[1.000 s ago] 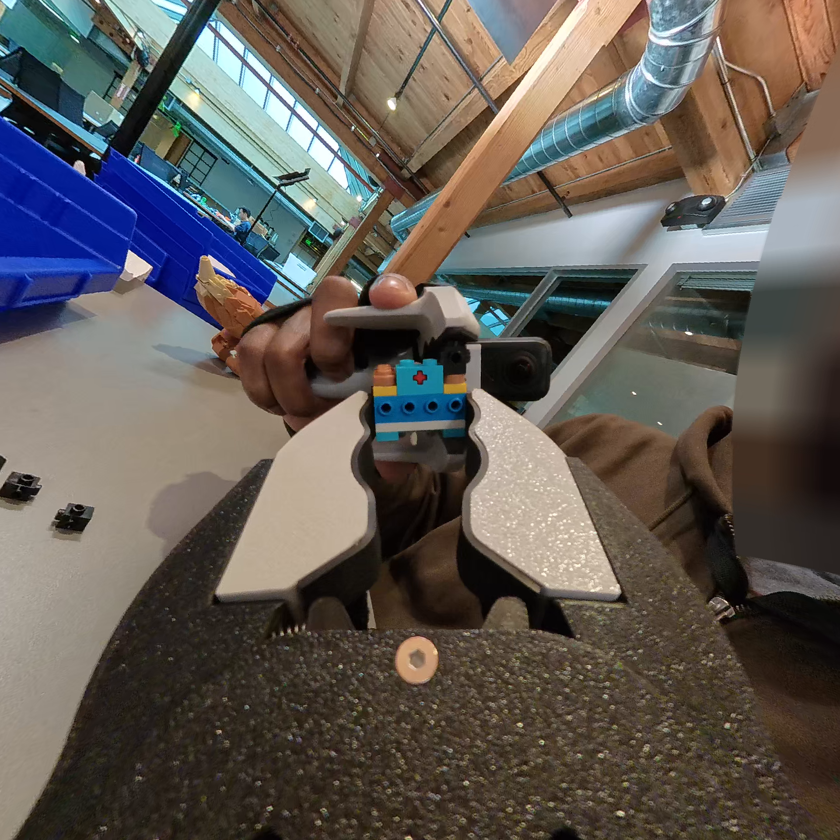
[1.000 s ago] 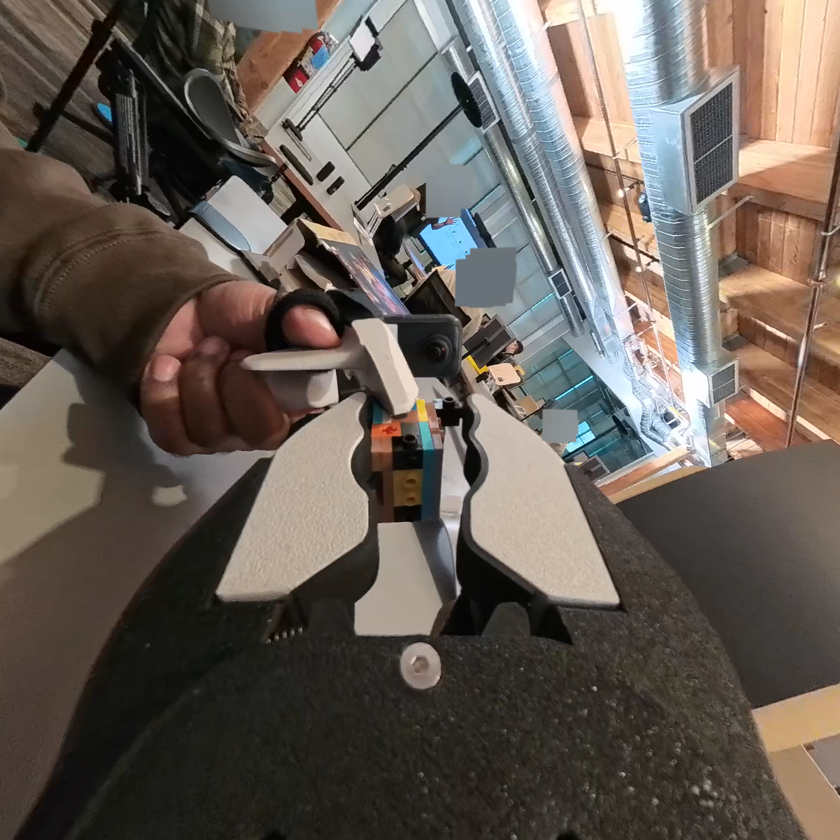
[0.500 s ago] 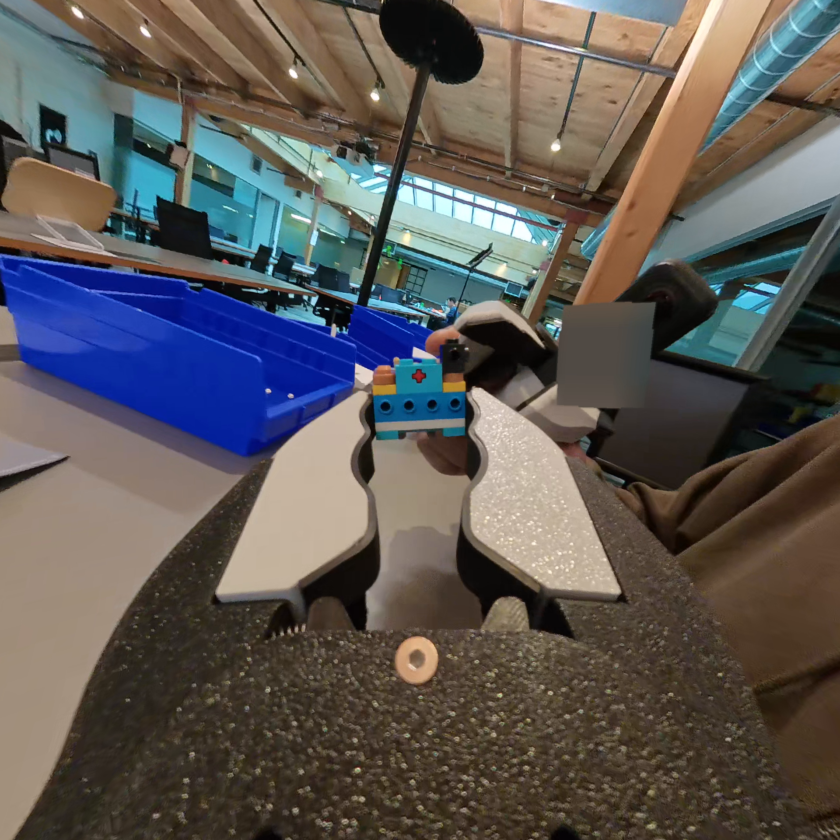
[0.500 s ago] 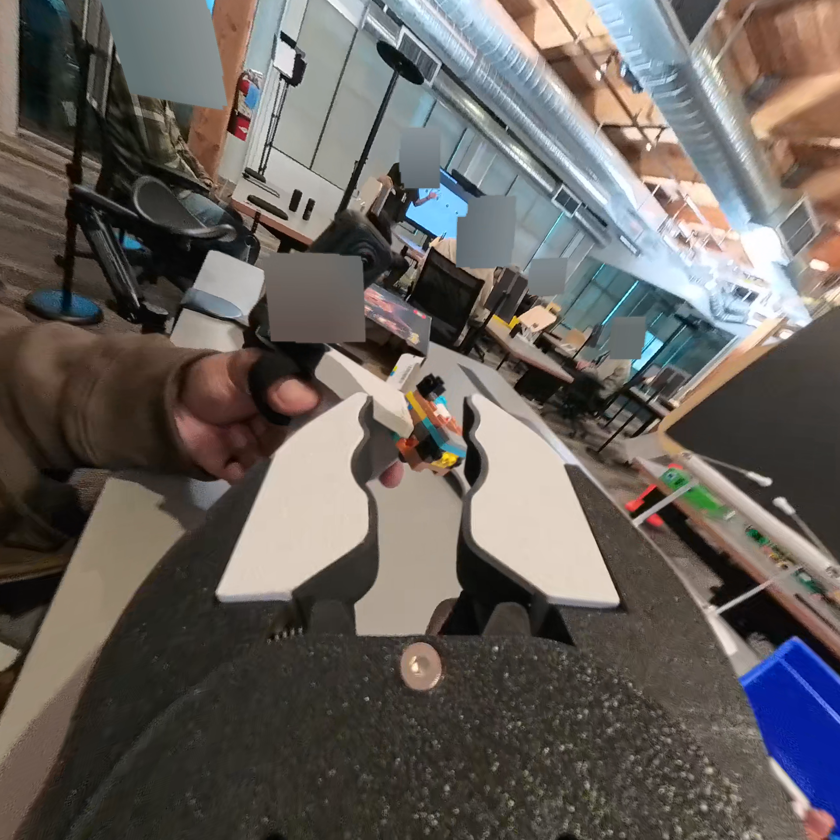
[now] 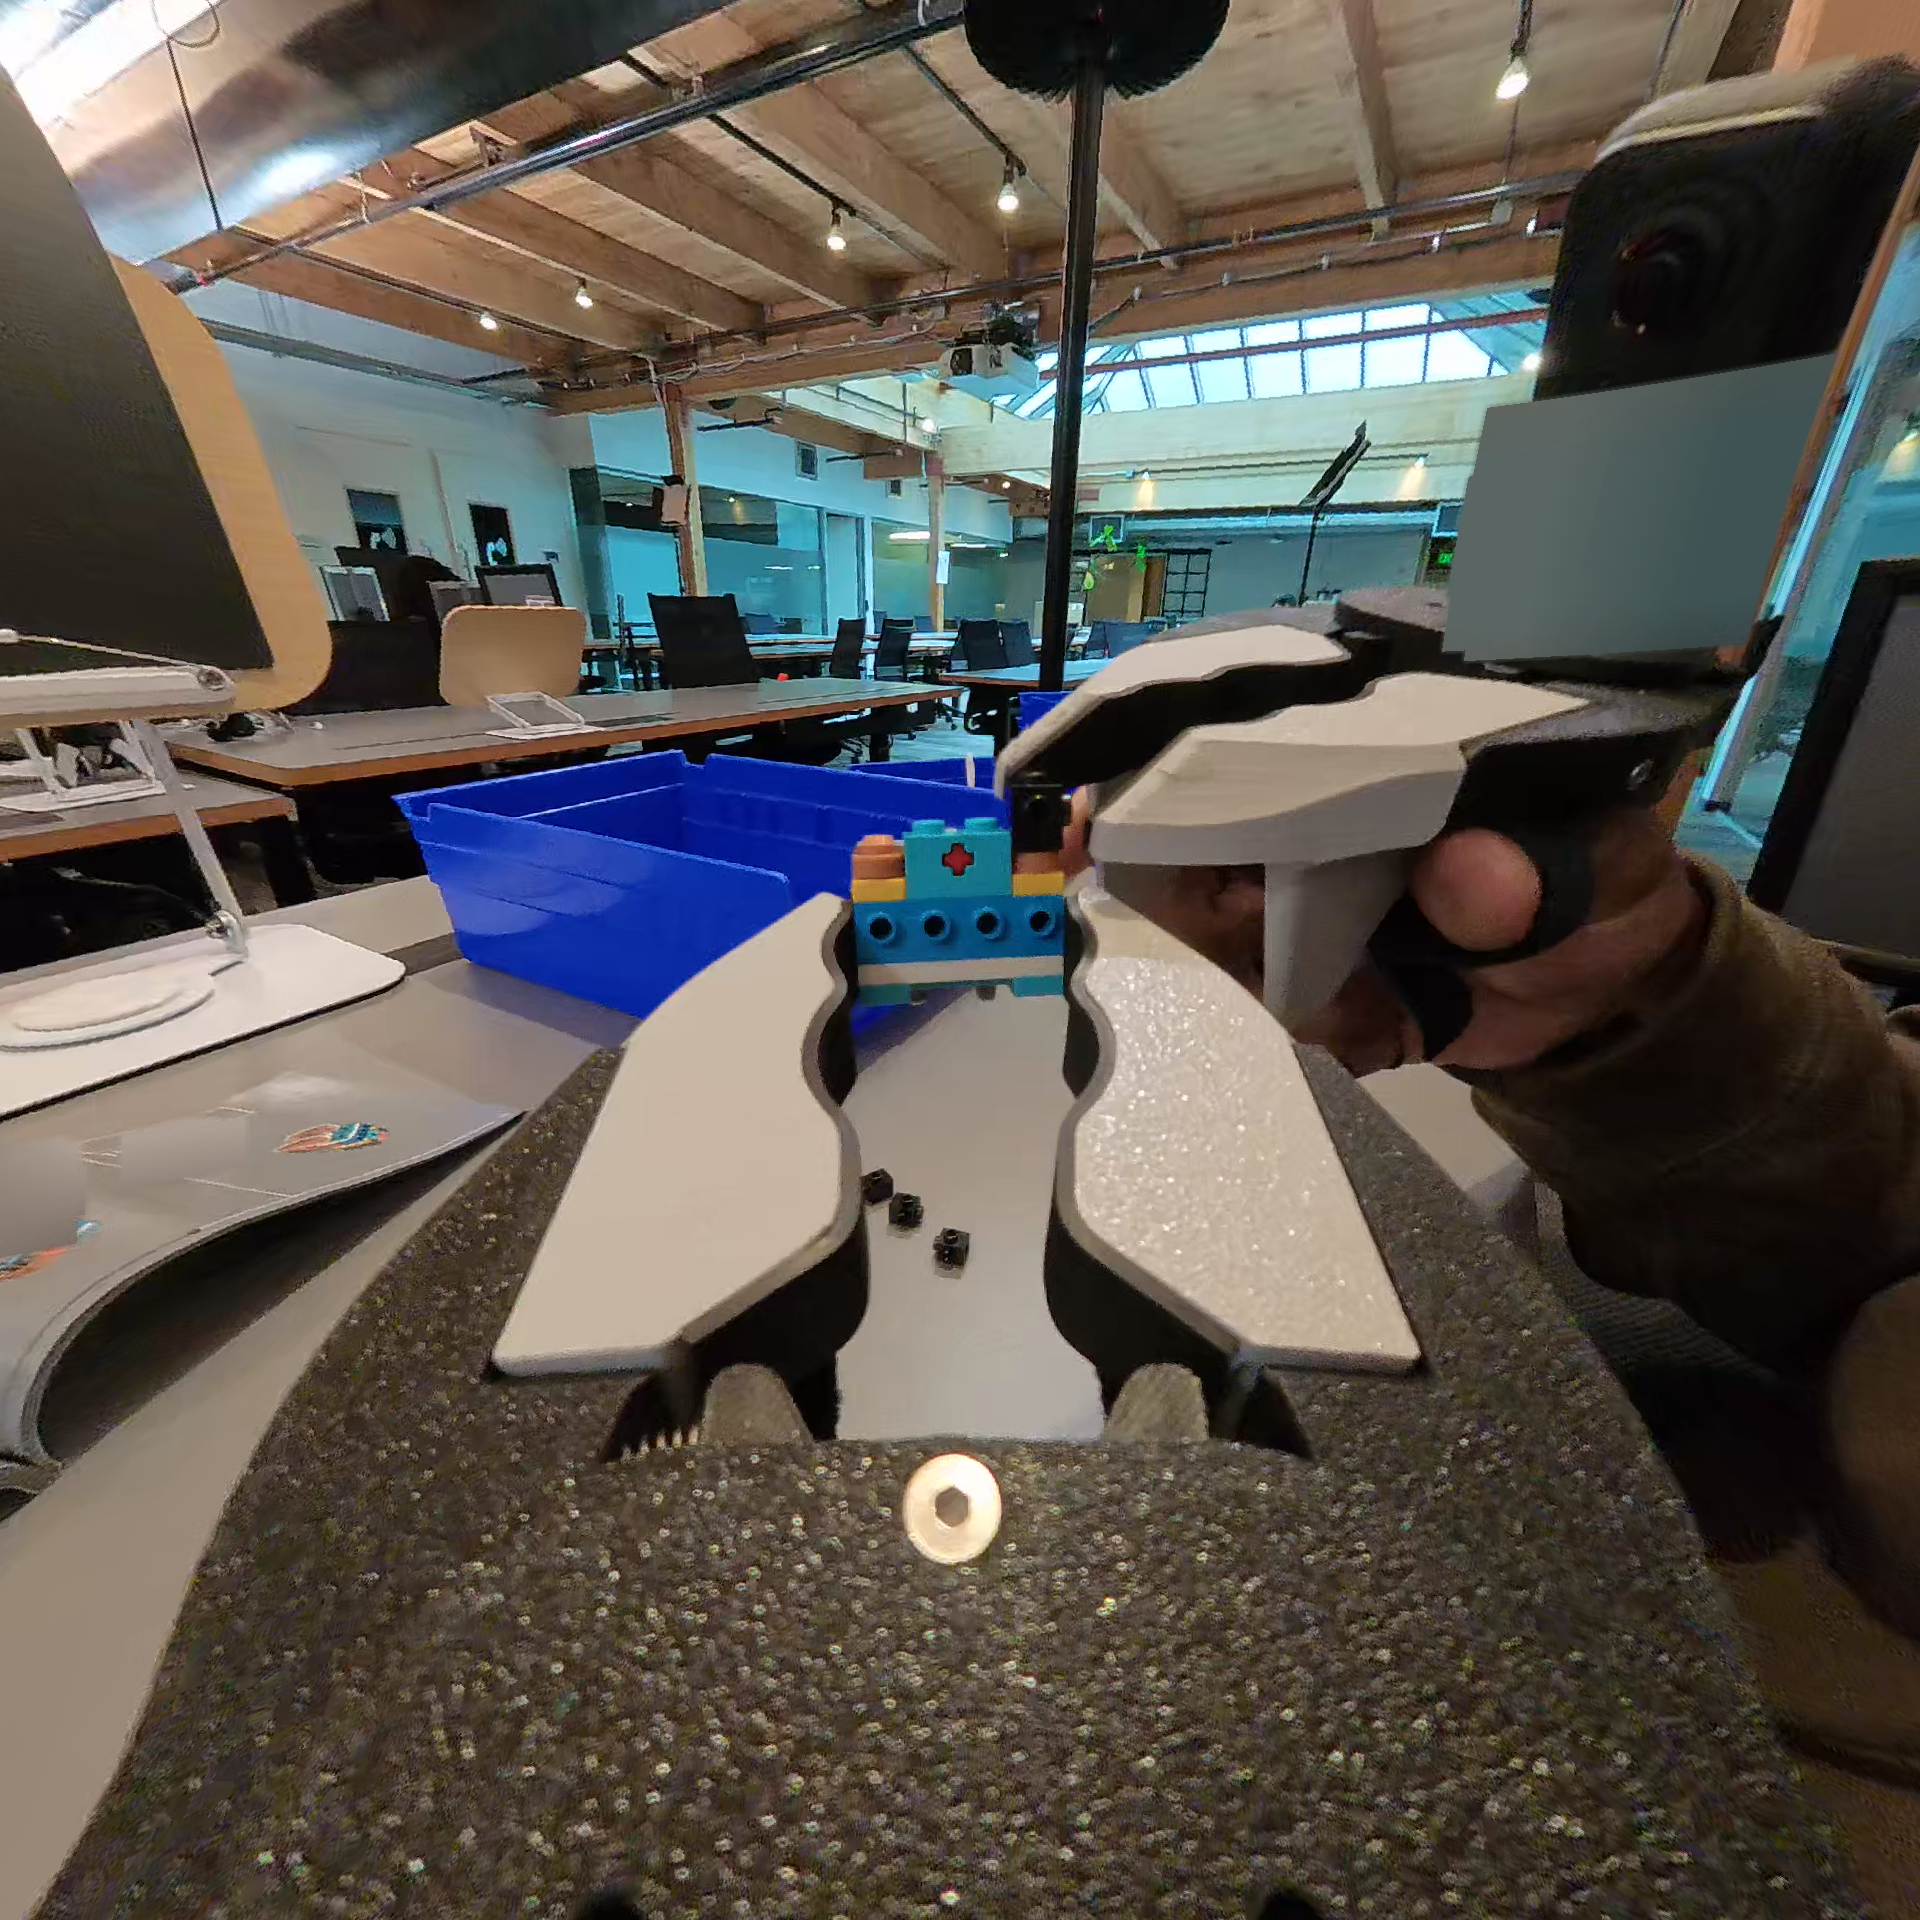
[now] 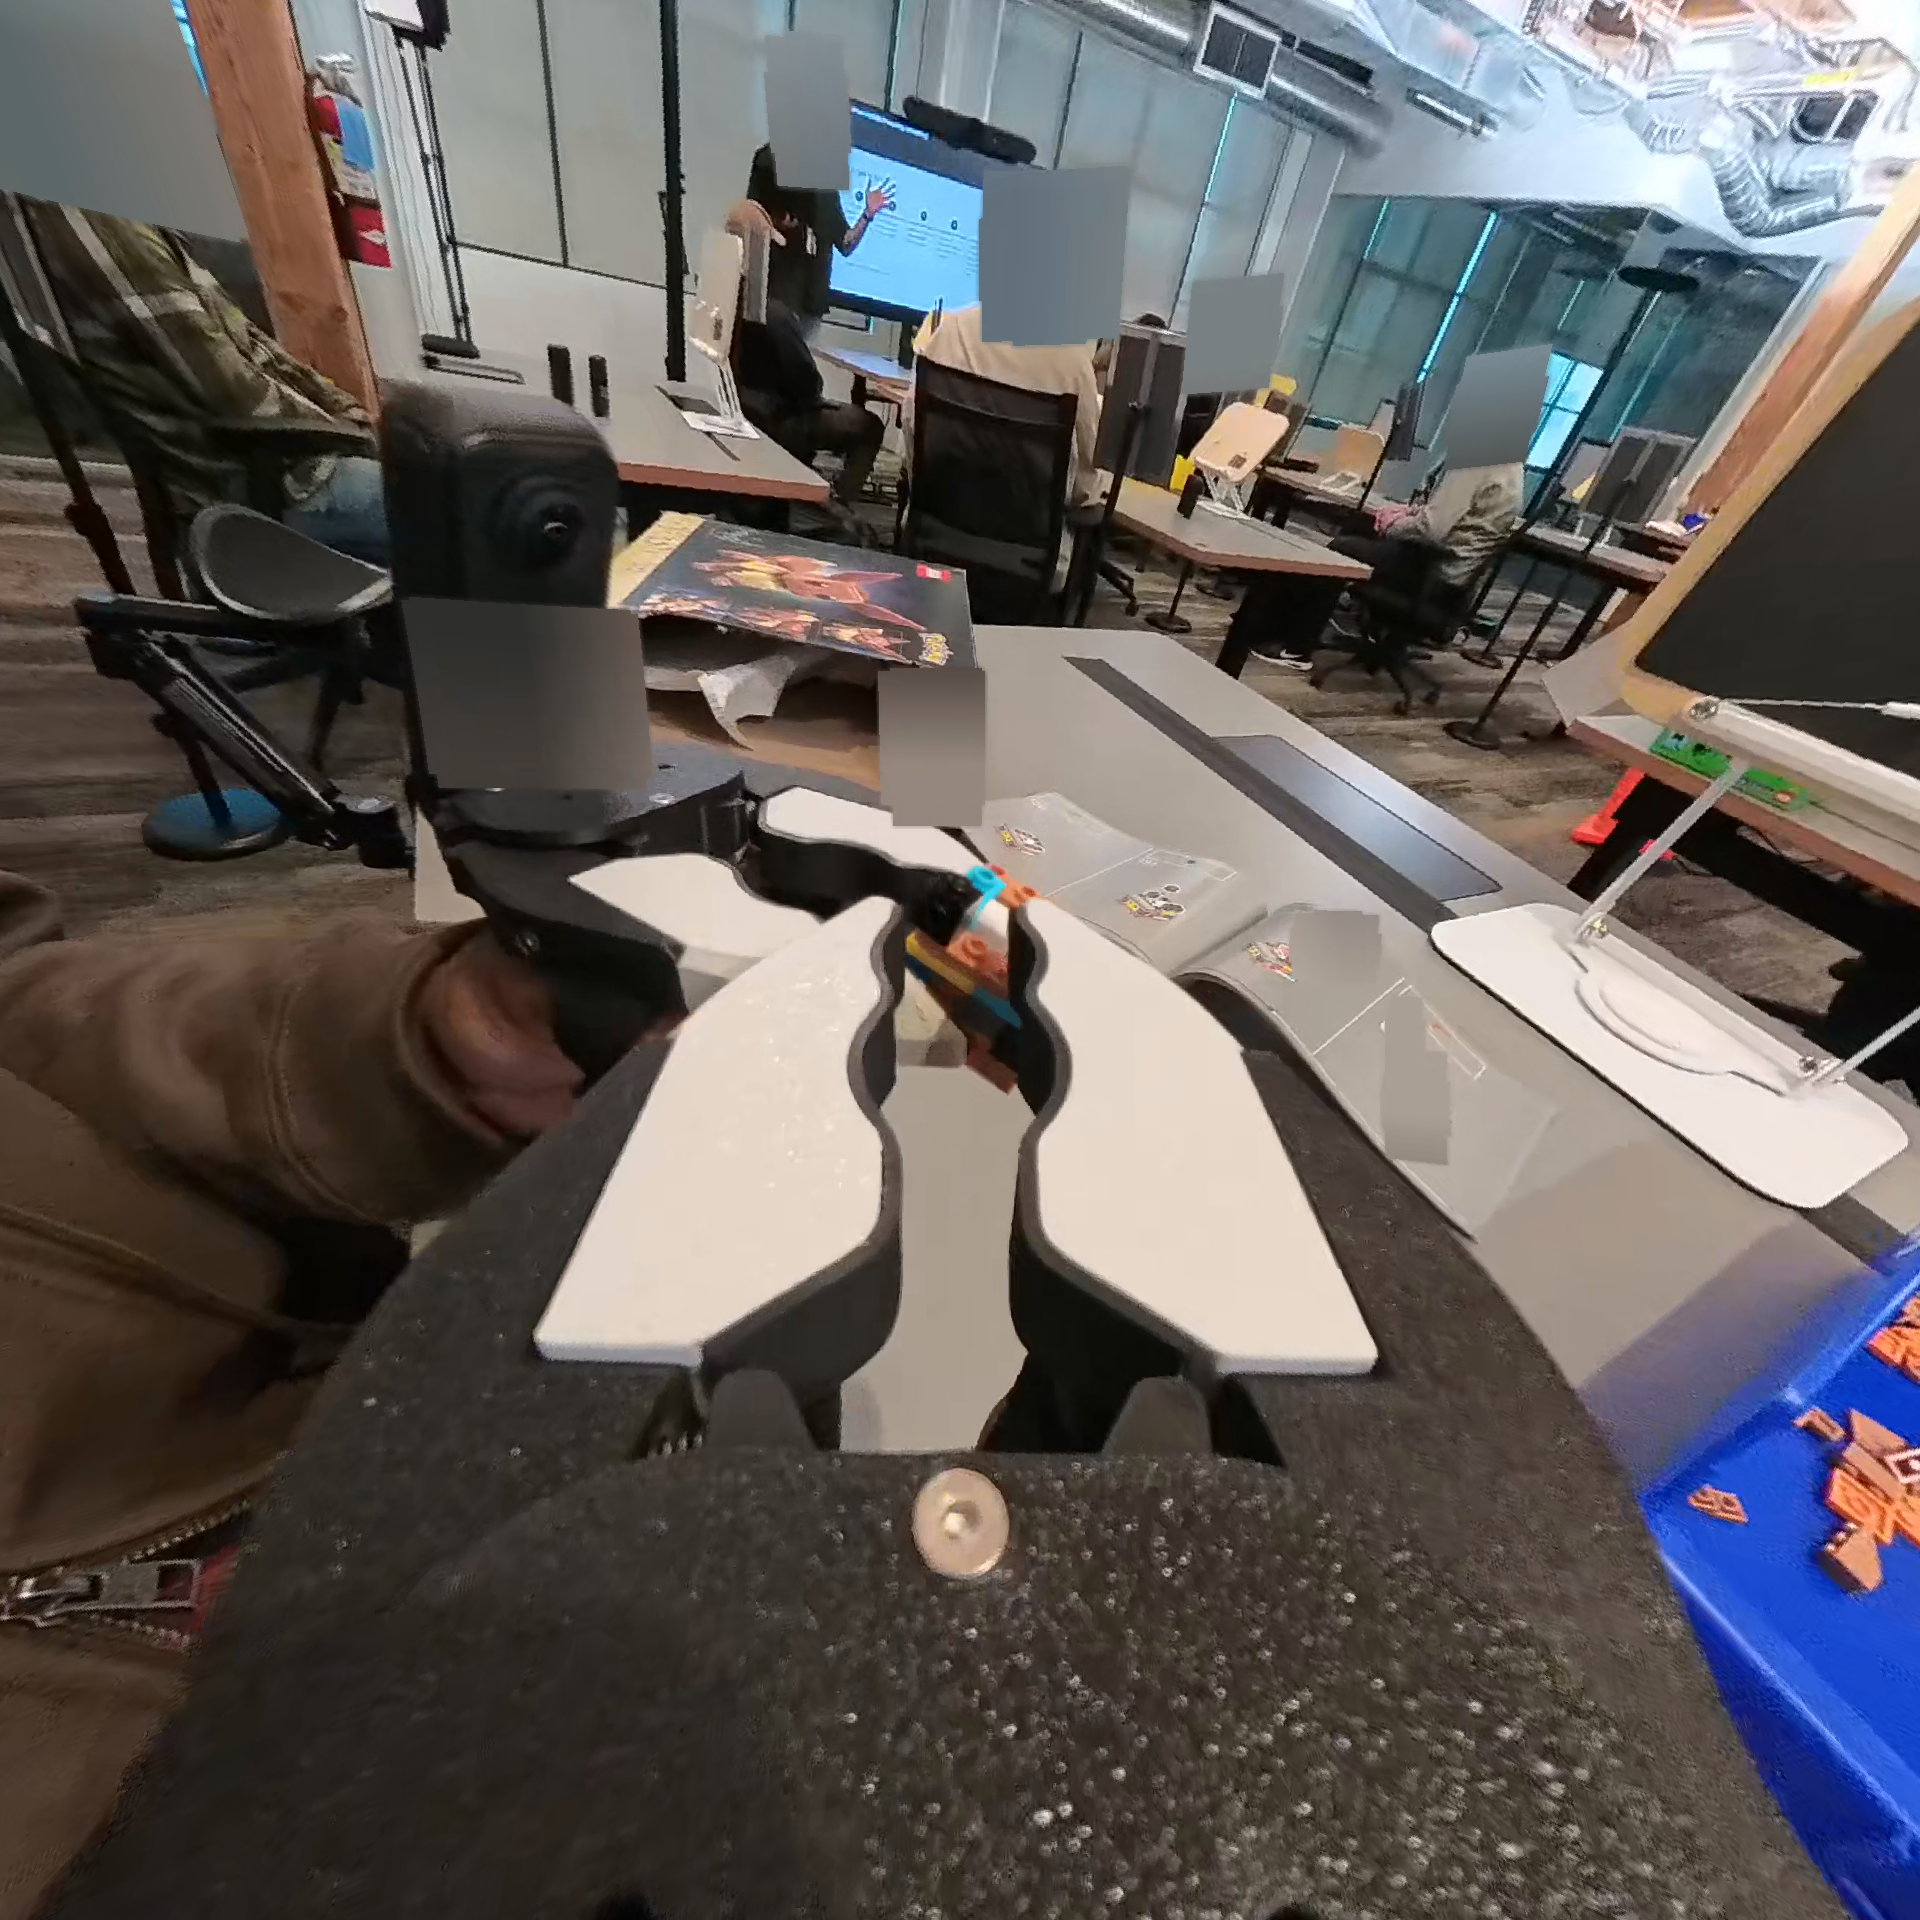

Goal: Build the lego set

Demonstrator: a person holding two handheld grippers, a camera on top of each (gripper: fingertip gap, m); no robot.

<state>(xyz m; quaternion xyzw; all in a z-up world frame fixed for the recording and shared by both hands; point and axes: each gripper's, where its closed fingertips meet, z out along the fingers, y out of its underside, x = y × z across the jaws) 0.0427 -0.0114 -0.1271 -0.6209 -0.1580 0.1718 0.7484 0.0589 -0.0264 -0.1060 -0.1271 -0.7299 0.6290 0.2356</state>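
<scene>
The left gripper (image 5: pixel 958 961) clamps the model (image 5: pixel 956 914) steady above the table (image 5: pixel 966 1340); the right gripper (image 5: pixel 1049 821) pinches a black piece (image 5: pixel 1037 816) against the model's corner for pressing on.

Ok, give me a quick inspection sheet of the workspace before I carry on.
Surface: grey table.
Job's things: lego assembly held in the air; three small black bricks loose on the table; blue bin of orange-brown pieces.
Clutter: open instruction booklet, set box, white stand base.
Tools: left tool shut on the assembly; right tool tips at its top black brick, grip unclear.
Cables: nothing seen.
Surroundings: office desks, seated people behind.
</scene>
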